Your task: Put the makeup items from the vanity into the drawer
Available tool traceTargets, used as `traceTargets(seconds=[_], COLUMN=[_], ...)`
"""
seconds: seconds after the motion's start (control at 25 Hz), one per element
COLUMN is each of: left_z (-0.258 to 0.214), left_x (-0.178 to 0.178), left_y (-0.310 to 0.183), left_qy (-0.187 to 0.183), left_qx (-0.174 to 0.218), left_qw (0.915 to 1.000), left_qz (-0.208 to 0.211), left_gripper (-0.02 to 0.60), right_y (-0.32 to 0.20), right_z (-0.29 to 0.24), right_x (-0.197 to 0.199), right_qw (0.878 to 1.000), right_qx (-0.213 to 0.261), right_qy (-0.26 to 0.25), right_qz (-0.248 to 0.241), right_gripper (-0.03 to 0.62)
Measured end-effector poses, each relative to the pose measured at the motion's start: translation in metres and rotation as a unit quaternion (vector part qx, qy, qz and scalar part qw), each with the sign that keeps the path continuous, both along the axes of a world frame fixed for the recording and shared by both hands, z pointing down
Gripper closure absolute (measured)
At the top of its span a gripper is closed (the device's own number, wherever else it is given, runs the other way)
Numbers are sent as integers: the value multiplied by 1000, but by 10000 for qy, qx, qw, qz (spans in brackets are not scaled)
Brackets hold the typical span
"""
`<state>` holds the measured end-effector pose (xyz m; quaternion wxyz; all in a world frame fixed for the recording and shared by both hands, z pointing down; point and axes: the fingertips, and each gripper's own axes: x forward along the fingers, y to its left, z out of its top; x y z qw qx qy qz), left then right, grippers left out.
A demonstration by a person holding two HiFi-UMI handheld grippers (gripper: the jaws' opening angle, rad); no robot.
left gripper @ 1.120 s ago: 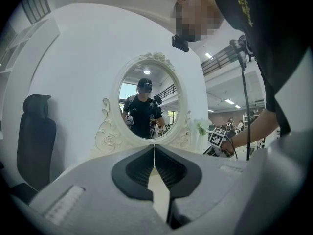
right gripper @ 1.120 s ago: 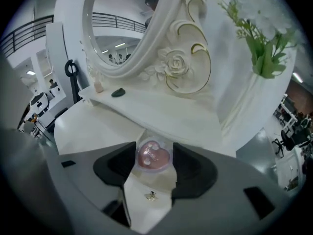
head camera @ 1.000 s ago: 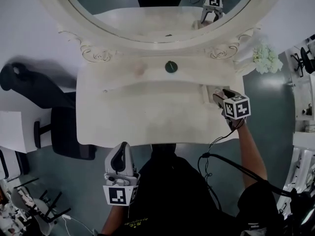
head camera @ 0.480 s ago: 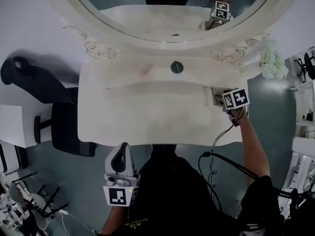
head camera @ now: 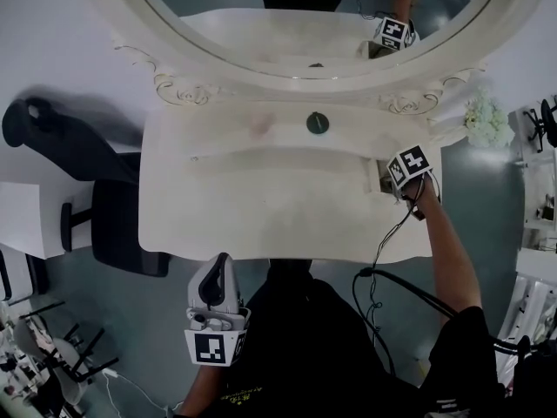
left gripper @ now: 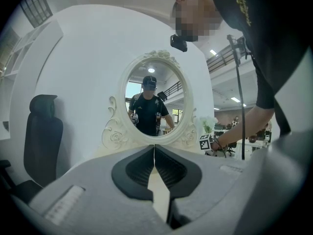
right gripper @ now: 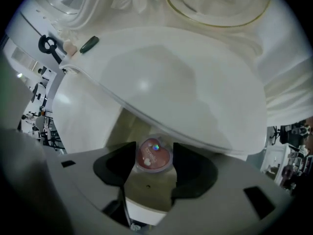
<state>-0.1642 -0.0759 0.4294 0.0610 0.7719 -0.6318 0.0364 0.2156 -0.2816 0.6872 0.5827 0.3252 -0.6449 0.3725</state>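
Note:
My right gripper points down into the small open drawer at the vanity's right end. It is shut on a red heart-shaped compact in a clear round case, which hangs over the drawer's beige inside; in the right gripper view the gripper has a pad against each side of the case. A dark green round item lies on the vanity top near the mirror, the dark green item showing beside a small pink thing. My left gripper is shut and empty below the vanity's front edge; its jaws meet.
The oval mirror rises behind the white vanity top. A black office chair stands to the left. White flowers sit at the far right corner. A black cable trails from the right gripper.
The right gripper has sunk toward the drawer and tipped to point straight down, still with the heart compact in it. The left gripper has stayed put.

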Motion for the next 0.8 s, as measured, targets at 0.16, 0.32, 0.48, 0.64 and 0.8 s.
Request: traceTargets(seconds=[0.16,0.32,0.48,0.64,0.8], left_z=[0,0,-1,-1,-3], left_x=[1,1,0,0,0], left_y=[-2,-4,-3,-2,0], left_qy=[32,45,49,47,35], left_qx=[26,36,43,55,76], left_qw=[10000,10000,10000,10000,10000], left_qz=[-12,-2,-4,4,51], left_gripper=[560,560,560,560,560], right_y=[3,9,10,9,9], right_z=[6,11,14,14,14], right_x=[3,6,7,7,8], right_qw=[9984,9973,9969,9966,9965], right_qx=[-501,-672,-685,-709,-714], right_qy=[18,279,379,402,414], right_qz=[243,85,44,89,115], right_gripper=[356,356,355,350,344])
